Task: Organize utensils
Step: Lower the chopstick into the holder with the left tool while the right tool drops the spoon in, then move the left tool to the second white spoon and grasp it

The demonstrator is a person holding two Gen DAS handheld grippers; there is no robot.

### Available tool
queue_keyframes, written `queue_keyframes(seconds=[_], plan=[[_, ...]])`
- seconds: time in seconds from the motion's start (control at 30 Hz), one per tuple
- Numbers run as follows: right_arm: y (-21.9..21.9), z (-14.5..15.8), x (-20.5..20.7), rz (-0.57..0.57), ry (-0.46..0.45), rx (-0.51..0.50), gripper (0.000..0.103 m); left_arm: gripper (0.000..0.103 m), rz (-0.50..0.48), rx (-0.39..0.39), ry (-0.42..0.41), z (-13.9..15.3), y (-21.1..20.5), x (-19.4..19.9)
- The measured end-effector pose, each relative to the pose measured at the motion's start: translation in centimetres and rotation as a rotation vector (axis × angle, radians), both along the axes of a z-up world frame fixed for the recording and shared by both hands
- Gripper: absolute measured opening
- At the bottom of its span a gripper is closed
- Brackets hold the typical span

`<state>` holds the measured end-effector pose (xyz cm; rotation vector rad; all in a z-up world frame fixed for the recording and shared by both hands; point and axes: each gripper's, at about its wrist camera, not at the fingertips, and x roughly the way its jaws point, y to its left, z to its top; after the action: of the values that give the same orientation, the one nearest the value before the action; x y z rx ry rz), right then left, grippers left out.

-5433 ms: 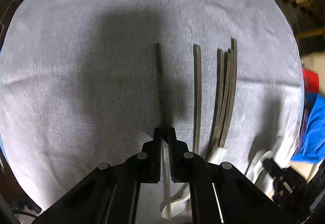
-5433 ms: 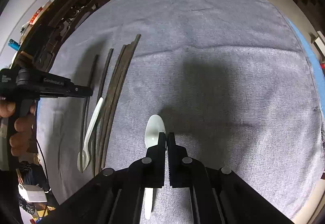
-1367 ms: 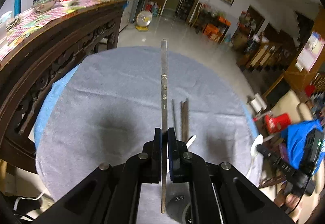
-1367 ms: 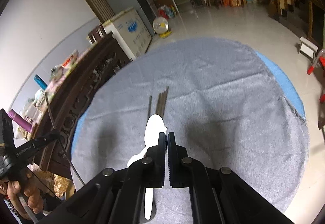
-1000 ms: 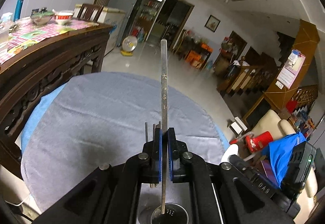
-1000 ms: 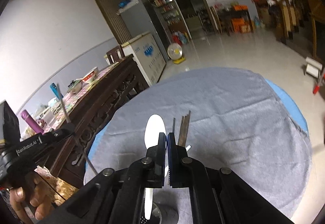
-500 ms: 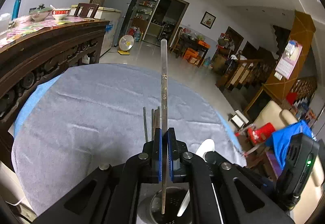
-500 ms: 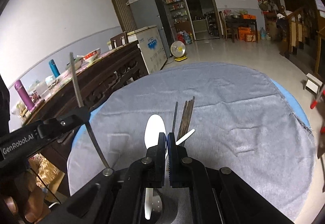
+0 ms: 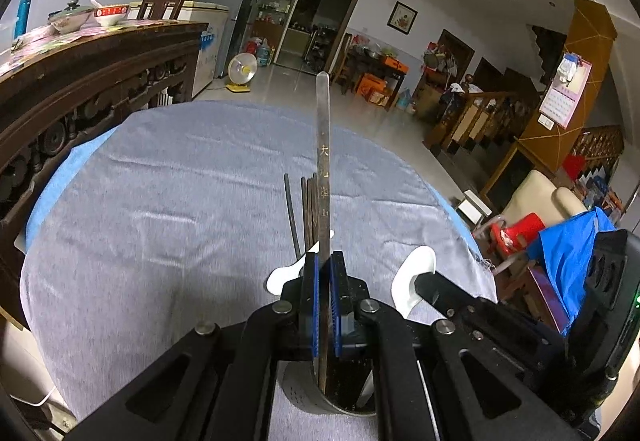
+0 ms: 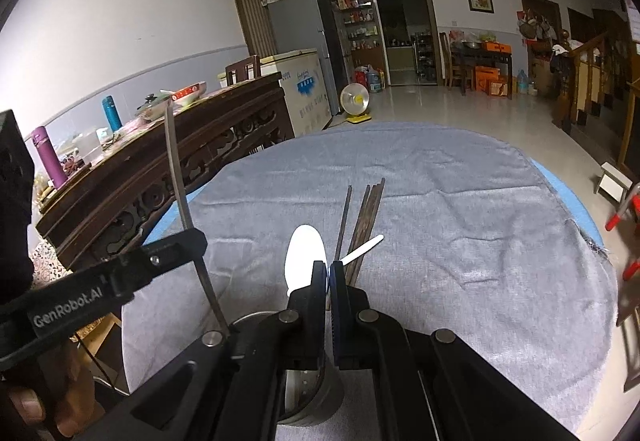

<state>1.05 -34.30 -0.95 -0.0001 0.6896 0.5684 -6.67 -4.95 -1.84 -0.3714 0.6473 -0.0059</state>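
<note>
Through the left wrist view, the left gripper [image 9: 325, 277] is clamping narrowly on an upright chopstick [image 9: 323, 161], whose lower end is dipping into the metal holder [image 9: 298, 389] beneath the fingers. Inside that holder a pale utensil part is showing; nothing more can be made out. Beyond, the remaining chopsticks [image 9: 306, 209] and a white spoon [image 9: 282, 277] are lying on the grey cloth [image 9: 160, 221], so the sorting appears partly done. The right gripper's spoon [image 9: 414, 275] is showing alongside.

From the right wrist view, the right gripper [image 10: 329, 277] is pinching its spoon [image 10: 306, 257] bowl-up over the holder [image 10: 316, 397]. The left gripper [image 10: 176, 245] is lowering its chopstick [image 10: 180, 181] at the holder's rim. Loose chopsticks [image 10: 366, 225] and the other spoon's handle [image 10: 362, 249] are awaiting collection.
</note>
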Motion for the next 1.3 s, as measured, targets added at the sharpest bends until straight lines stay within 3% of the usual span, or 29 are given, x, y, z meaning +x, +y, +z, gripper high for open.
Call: queue_keyframes(seconds=[0.83,0.9,1.03,1.3], plan=[[-0.8,-0.7,-1.4,0.01,0.036,0.008,0.006,0.008,-0.061,0.001,0.01,0.5,-0.8,-1.4],[-0.9,-0.6,-1.5,0.009,0.036,0.008,0.015,0.012,-0.056,-0.003,0.007,0.7,-0.6,-1.5],[-1.1,-0.3,-1.9,0.007,0.02,0.014,0.058,0.033,-0.037,-0.015,-0.012,1.4,0.0,-2.0],[-3.7,1.1,-1.4,-0.053,0.027,0.106,0.061,0.037,0.05,-0.058,-0.07,3.2,3.6,-3.7]])
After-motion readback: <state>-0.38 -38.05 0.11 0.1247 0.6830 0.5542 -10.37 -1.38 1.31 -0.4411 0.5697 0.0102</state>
